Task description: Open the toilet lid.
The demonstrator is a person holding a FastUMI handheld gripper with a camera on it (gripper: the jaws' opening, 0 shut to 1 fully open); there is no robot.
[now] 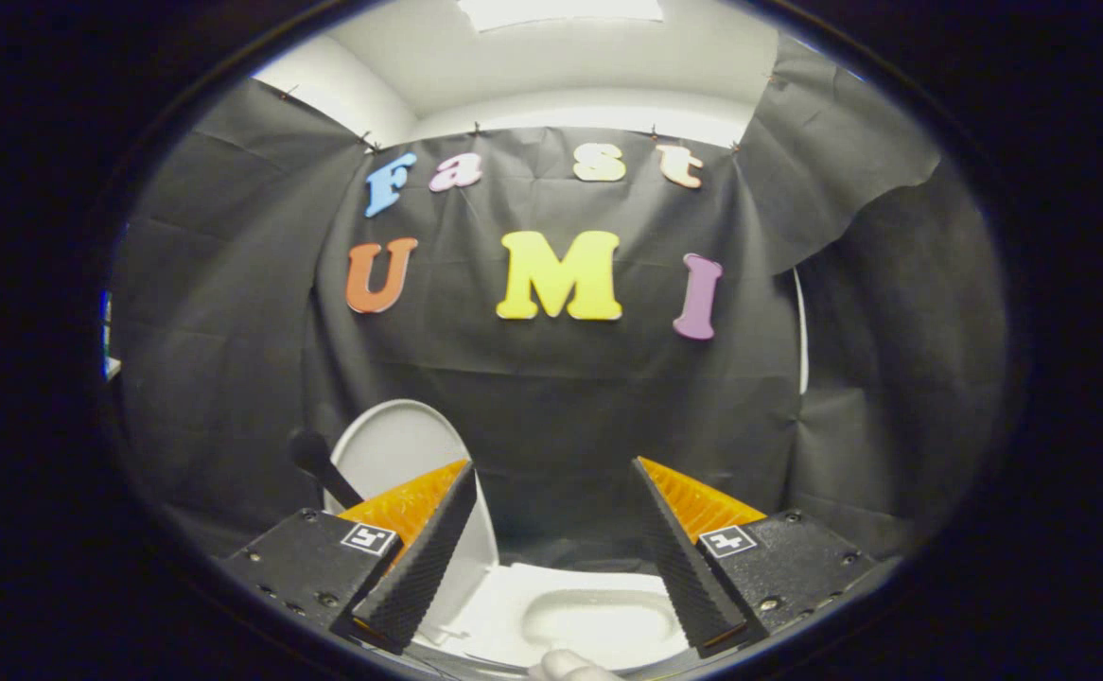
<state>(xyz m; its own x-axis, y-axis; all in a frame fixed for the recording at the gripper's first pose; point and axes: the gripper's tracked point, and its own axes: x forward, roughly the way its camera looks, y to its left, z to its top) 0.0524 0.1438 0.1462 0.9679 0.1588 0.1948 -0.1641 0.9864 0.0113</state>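
- One gripper is at work, its two fingers spread wide apart with nothing held between them.
- One toilet lid stands raised, close to upright, on the near left, partly behind the left finger; whether it leans on the black cloth wall behind it I cannot tell.
- One toilet bowl lies open low between the fingers, so the lid looks already lifted.
- To finish well, I judge the fingers should come away from the lid gently, without dragging it back down, and the lid should rest past its tipping point before it is left alone.
- One dark round-headed handle pokes up just left of the lid; keep the left finger off it.
- One pale rounded thing shows at the very near edge; too little shows to name it.
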